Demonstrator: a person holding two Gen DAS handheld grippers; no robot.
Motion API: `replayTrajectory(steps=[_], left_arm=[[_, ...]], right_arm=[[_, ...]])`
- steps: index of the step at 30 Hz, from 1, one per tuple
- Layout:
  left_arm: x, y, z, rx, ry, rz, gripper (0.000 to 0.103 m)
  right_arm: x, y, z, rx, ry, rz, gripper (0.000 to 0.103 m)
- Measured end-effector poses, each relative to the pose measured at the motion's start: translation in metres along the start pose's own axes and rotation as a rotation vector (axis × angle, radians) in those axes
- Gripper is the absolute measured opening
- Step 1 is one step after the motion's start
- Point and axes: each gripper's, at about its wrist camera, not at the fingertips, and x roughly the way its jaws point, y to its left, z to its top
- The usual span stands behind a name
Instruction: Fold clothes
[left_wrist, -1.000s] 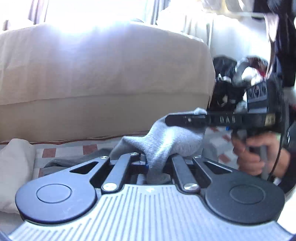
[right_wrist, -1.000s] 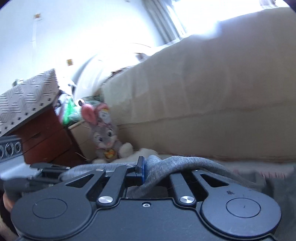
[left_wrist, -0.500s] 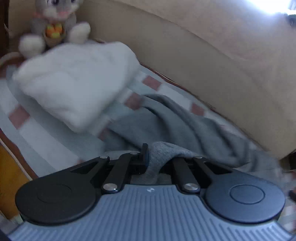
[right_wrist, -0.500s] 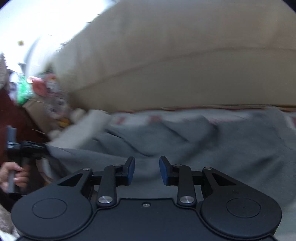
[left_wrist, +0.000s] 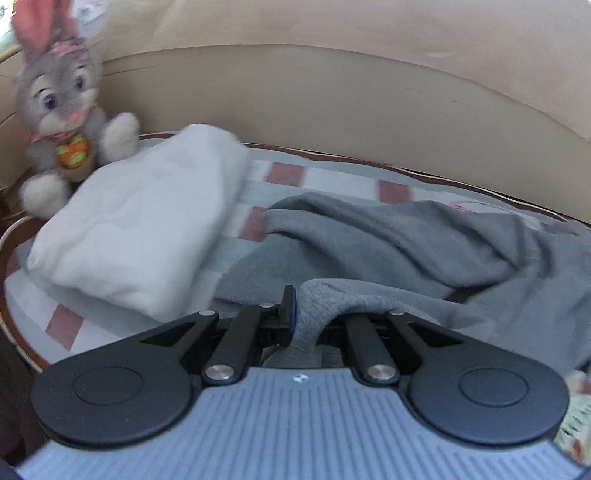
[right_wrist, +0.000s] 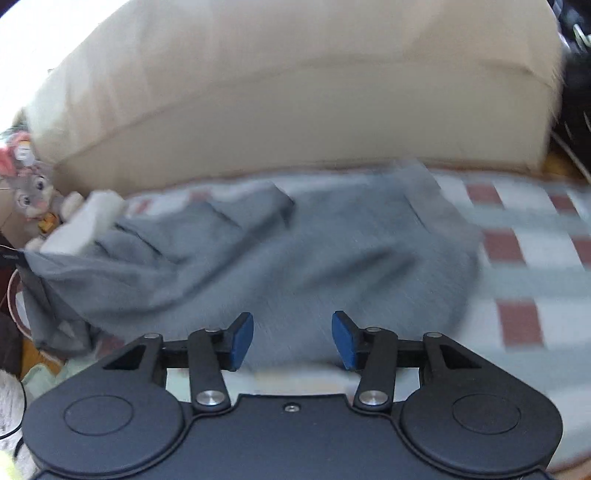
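A grey knit garment (left_wrist: 388, 236) lies rumpled on a checked bed cover (left_wrist: 284, 173). My left gripper (left_wrist: 306, 317) is shut on a ribbed edge of it, which bunches between the fingers. In the right wrist view the same grey garment (right_wrist: 266, 258) spreads over the checked bed cover (right_wrist: 517, 236), with its left end lifted. My right gripper (right_wrist: 292, 338) hovers over the garment's near edge, open, with nothing between its blue pads (right_wrist: 242, 339).
A folded white cloth (left_wrist: 140, 225) lies left of the garment, and a plush rabbit (left_wrist: 62, 107) sits behind it. A tall beige cushion (right_wrist: 295, 92) backs the bed. Dark clutter (right_wrist: 572, 74) stands at the far right.
My right gripper has let go of the garment and opened wide. The garment has dropped from mid-air onto the bed. My left gripper has kept its hold and swung toward the rabbit.
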Motion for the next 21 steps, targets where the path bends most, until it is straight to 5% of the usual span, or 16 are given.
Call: replayTrajectory(steps=[3, 10, 17, 21], left_arm=[[-0.008, -0.012, 0.029, 0.071, 0.068, -0.037, 0.005], [-0.018, -0.058, 0.05, 0.191, 0.1, -0.017, 0.005], [-0.03, -0.109, 0.037, 0.313, 0.046, 0.044, 0.005], [-0.042, -0.111, 0.026, 0.233, 0.008, 0.025, 0.005]], right_arm=[[-0.034, -0.02, 0.017, 0.036, 0.084, 0.012, 0.053], [-0.162, -0.041, 0.133, 0.168, 0.263, 0.284, 0.053], [-0.282, 0.015, 0.244, 0.077, 0.155, 0.211, 0.054], [-0.262, 0.049, 0.261, -0.075, 0.123, 0.146, 0.067]])
